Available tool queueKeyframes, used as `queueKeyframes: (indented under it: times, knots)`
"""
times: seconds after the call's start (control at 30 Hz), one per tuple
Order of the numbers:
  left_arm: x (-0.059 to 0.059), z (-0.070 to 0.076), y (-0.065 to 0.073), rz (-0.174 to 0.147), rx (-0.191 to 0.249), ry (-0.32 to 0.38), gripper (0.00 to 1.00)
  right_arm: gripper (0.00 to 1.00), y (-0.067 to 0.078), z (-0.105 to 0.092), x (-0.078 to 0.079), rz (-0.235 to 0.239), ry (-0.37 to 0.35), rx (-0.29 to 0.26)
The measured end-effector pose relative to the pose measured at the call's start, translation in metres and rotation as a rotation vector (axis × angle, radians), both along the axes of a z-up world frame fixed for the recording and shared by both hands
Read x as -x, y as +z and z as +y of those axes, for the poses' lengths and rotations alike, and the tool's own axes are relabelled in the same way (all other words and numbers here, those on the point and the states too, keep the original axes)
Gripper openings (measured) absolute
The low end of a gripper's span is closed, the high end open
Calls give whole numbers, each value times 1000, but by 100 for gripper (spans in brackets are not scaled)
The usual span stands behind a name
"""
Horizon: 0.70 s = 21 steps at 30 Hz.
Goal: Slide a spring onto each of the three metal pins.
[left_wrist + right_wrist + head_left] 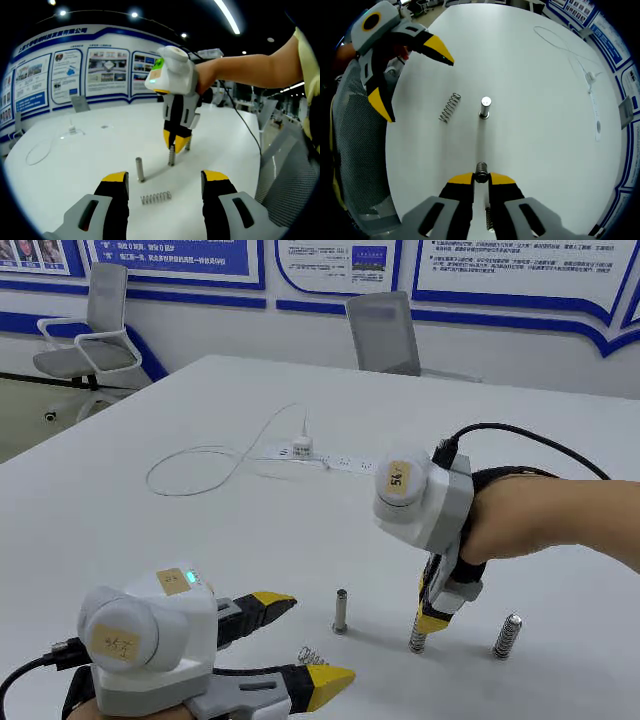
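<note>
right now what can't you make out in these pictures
Head view: the loose silver coiled spring is partly behind the left hand-held gripper.
Head view: the right hand-held gripper covers the top of the gripped silver spring, so how far down it sits is unclear.
Head view: blue-bordered wall posters, print too small.

Table (200,540): smooth white, faint sheen. Bare pin (341,610): polished metal, glossy. Loose spring (156,197), held spring (481,172): bright metal wire. Left gripper (320,637), right gripper (432,622): matt grey plastic shells.
</note>
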<state>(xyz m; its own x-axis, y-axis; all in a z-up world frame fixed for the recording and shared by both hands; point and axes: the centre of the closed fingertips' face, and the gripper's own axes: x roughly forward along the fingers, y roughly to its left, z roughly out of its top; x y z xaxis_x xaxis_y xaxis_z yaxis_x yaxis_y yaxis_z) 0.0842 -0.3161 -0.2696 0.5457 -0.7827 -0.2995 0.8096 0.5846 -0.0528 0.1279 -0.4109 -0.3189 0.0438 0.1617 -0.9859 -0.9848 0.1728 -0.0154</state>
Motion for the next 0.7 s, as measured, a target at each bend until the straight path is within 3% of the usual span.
queueKeyframes:
  times: [0.7]
  knots:
    - [0, 0, -1, 0, -1, -4, 60, 21, 4, -7, 1, -35, -28, -52]
